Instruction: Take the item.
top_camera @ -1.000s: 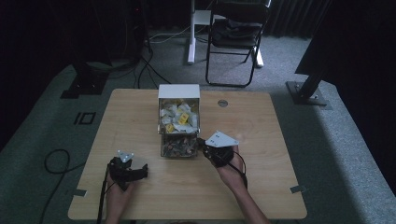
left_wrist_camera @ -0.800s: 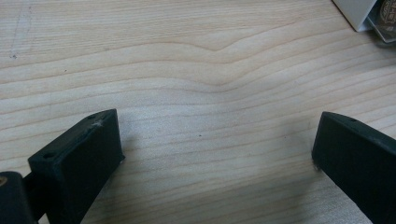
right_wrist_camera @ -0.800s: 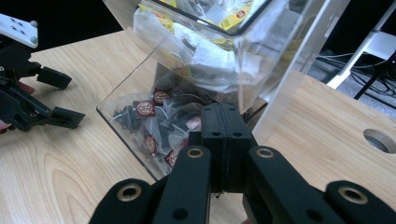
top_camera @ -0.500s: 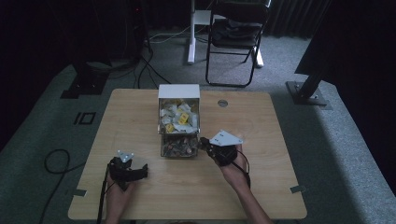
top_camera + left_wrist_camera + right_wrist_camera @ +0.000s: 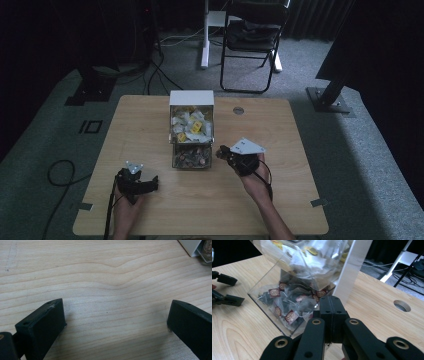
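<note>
Pale wood-grain rectangular worktop (image 5: 150,125), rounded corners, small round hole (image 5: 238,110) near far edge. Two-tier clear plastic dispenser box with white back panel (image 5: 191,97) stands mid-worktop, towards the far edge; upper bin holds white and yellow crinkly sachets (image 5: 190,125), lower bin holds dark sachets with round maroon labels (image 5: 290,316). Right gripper (image 5: 331,305), matte black with brass rivets, jaws clenched flat together, nothing visibly between them, tips just beside the lower bin's clear wall. Left gripper (image 5: 115,322), near the worktop's near-left corner, blocky black jaws spread wide over bare wood, empty.
</note>
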The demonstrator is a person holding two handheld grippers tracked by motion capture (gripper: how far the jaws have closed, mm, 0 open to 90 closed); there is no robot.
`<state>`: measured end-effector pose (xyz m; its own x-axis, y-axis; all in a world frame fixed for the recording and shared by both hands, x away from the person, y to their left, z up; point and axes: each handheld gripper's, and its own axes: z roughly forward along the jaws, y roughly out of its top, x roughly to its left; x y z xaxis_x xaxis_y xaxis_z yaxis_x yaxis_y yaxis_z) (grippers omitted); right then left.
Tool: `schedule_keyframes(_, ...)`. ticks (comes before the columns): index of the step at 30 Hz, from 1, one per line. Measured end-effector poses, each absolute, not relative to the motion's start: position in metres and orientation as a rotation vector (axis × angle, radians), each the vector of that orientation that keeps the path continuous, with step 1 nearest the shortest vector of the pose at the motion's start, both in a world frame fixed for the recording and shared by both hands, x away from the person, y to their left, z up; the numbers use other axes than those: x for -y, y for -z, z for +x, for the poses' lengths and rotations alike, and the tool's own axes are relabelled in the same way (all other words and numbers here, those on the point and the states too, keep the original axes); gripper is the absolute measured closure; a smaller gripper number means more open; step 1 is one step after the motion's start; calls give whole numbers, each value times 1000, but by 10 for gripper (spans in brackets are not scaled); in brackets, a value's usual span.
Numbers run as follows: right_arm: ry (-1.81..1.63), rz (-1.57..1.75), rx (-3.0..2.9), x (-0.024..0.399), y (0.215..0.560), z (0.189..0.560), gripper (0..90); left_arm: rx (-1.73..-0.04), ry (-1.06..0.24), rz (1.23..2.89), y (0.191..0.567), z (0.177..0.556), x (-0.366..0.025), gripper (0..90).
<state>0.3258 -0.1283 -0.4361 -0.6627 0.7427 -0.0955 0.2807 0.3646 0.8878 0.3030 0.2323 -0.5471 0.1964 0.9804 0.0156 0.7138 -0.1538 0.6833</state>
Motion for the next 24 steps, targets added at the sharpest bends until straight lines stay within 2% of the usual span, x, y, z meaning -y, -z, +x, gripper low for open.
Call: schedule_keyframes(24, -1239, 953, -2089, 151, 434, 335, 900, -1575, -640, 1932, 547, 303, -232, 21)
